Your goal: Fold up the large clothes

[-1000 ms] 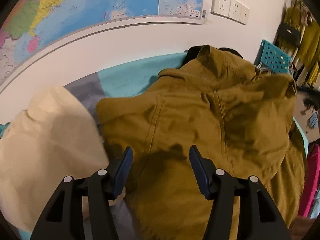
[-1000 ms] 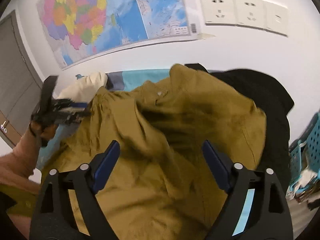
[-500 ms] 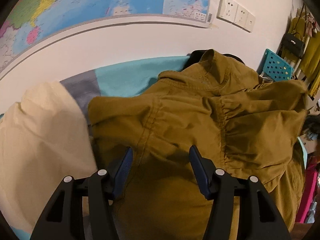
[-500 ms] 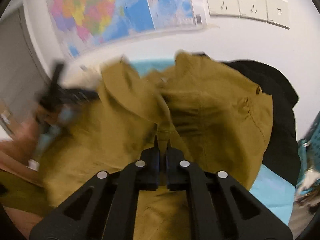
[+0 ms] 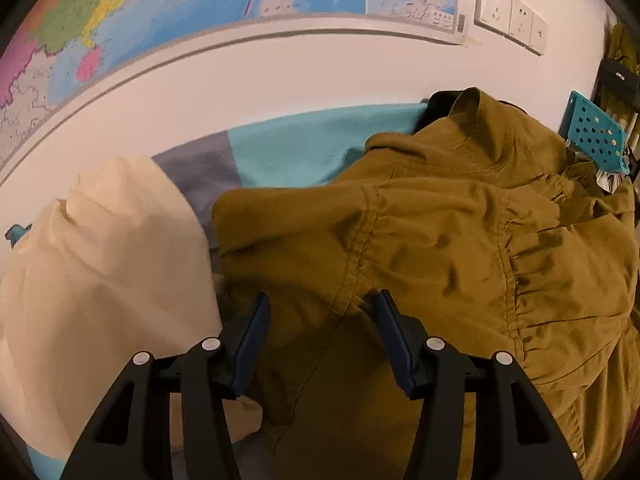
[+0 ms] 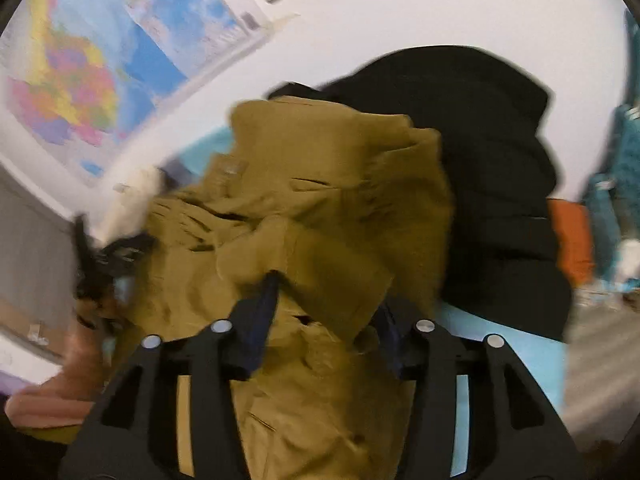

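Against the map-covered wall, the mustard jacket (image 5: 432, 240) is lying bunched on the turquoise bedsheet (image 5: 304, 148). Having just pinched a fold, the right gripper (image 6: 324, 300) is reopening around it; the left gripper (image 5: 322, 312) is closing slightly, ungripped.

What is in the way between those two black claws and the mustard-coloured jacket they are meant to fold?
Nothing visible. The mustard jacket lies directly between the open left gripper fingers, and its cloth bunches between the right gripper jaws, which are opening.

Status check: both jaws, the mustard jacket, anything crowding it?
Left gripper jaws closing, over mustard jacket. Right gripper jaws opening, jacket fabric between them. Cream garment alongside, black garment behind.
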`<state>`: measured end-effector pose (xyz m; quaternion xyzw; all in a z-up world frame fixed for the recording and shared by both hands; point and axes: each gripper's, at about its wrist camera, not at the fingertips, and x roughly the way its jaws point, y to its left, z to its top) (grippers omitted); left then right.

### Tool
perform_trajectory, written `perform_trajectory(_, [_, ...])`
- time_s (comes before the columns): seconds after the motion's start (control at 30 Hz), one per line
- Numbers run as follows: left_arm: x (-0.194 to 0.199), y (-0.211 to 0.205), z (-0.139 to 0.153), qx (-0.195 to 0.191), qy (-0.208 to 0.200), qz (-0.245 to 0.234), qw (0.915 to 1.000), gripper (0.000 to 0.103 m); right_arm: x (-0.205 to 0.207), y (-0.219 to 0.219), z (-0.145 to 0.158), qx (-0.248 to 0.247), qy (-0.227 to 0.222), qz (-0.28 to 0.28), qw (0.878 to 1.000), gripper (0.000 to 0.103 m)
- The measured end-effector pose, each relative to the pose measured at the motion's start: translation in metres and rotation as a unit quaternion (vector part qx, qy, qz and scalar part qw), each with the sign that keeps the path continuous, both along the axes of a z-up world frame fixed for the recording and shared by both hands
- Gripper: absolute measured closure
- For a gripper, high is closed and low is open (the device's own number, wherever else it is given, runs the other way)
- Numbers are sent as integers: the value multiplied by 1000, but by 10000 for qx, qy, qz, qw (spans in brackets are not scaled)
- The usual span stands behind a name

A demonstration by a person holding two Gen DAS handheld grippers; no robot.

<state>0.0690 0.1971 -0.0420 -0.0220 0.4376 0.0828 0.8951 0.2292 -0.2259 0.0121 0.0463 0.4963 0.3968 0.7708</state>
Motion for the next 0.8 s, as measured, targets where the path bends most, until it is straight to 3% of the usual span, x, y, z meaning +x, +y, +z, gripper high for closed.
perform_trajectory(0.03, [-2, 0, 0, 24, -16, 4, 10000, 50, -4, -5, -1, 66, -236, -60, 9997, 35])
perform_trajectory(0.07, [-5, -1, 2, 66, -40, 14, 10000, 50, -8, -9, -1, 162, -369, -129, 9991, 19])
perform_trajectory(0.13, [-11, -4, 7, 123, -119, -25, 9998, 50, -22, -16, -7, 459, -563, 2, 9974, 17])
perform_trajectory(0.23, [-20, -13, 15, 10, -263, -334, 9991, 50, -31, -12, -25, 338, -800, -25, 9962, 19])
perform_trajectory(0.3, [-24, -24, 15, 86, -299, -538, 9981, 50, -25, -5, -38, 184, -726, -100, 9971, 50])
perform_trajectory(0.33, [-25, -30, 14, 165, -292, -602, 9976, 50, -24, -2, -38, 133, -799, -99, 9967, 61])
perform_trajectory(0.4, [-27, -38, 10, 386, -223, -670, 9968, 50, -25, -6, -30, 377, -703, 4, 9968, 93])
perform_trajectory(0.43, [-27, -38, 8, 399, -196, -651, 9969, 50, -28, -11, -23, 512, -627, 49, 9967, 98])
perform_trajectory(0.53, [-27, -27, 2, 258, -103, -464, 9985, 50, -36, -31, 6, 888, -333, 211, 9953, 100])
perform_trajectory(0.6, [-27, -18, -3, 241, -55, -295, 9993, 50, -37, -46, 18, 881, -169, 132, 9959, 100])
perform_trajectory(0.67, [-27, -8, -10, 213, 2, -135, 9997, 50, -32, -51, 8, 346, 22, -20, 9994, 99])
perform_trajectory(0.77, [-30, -4, -14, 262, 13, 12, 9997, 50, -22, -50, -26, -538, 365, -465, 9968, 81])
perform_trajectory(0.8, [-31, -5, -13, 325, -6, 21, 9995, 50, -22, -49, -33, -582, 358, -519, 9963, 77])
